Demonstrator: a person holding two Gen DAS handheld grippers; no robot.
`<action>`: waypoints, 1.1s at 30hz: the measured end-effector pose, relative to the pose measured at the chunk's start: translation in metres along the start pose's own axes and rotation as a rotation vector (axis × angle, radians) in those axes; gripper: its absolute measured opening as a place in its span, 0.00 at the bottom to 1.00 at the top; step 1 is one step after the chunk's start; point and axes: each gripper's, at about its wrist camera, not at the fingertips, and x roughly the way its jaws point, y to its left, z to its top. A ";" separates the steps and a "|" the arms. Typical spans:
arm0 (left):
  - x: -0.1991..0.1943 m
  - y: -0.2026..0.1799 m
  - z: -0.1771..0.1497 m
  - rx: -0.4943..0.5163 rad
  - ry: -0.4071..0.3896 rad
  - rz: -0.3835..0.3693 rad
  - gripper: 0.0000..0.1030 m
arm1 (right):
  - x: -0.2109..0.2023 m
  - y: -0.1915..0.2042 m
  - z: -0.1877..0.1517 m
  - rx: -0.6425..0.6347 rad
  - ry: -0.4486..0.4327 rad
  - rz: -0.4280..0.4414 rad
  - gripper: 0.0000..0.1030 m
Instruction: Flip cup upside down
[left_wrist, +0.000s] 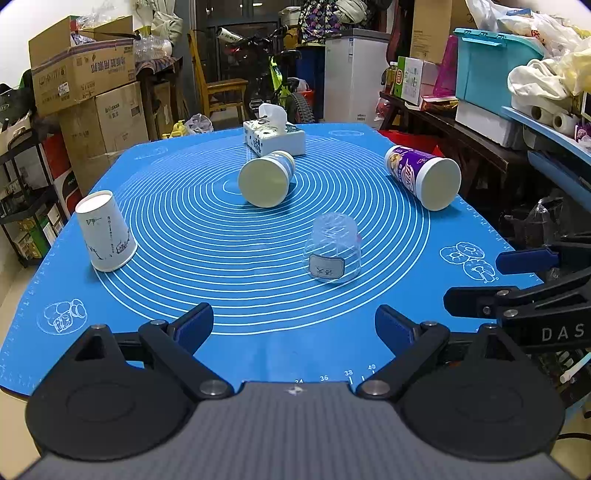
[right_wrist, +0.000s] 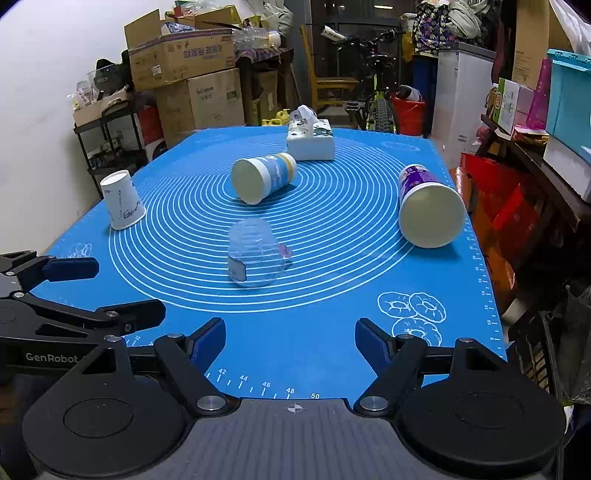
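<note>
Both grippers, left (left_wrist: 293, 325) and right (right_wrist: 290, 338), hover spread and empty at the mat's (left_wrist: 258, 343) near edge; approach stage; next, probably grasp a lying cup (left_wrist: 266, 179) and upend it

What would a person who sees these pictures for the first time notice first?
The bright blue mat with white rings fills the table. On it, a blue-and-white paper cup lies on its side at the centre and a purple paper cup lies at the right edge. A clear plastic cup stands upside down nearest the grippers.
</note>
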 end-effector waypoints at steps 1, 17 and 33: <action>0.000 -0.001 0.000 0.000 0.000 0.001 0.91 | 0.000 0.000 0.000 0.000 0.000 0.001 0.78; -0.001 0.000 0.000 -0.003 0.005 0.002 0.91 | 0.000 -0.001 0.000 0.001 0.003 0.002 0.79; -0.001 0.001 0.000 -0.001 -0.003 0.008 0.91 | 0.003 -0.001 -0.003 0.008 0.007 0.004 0.79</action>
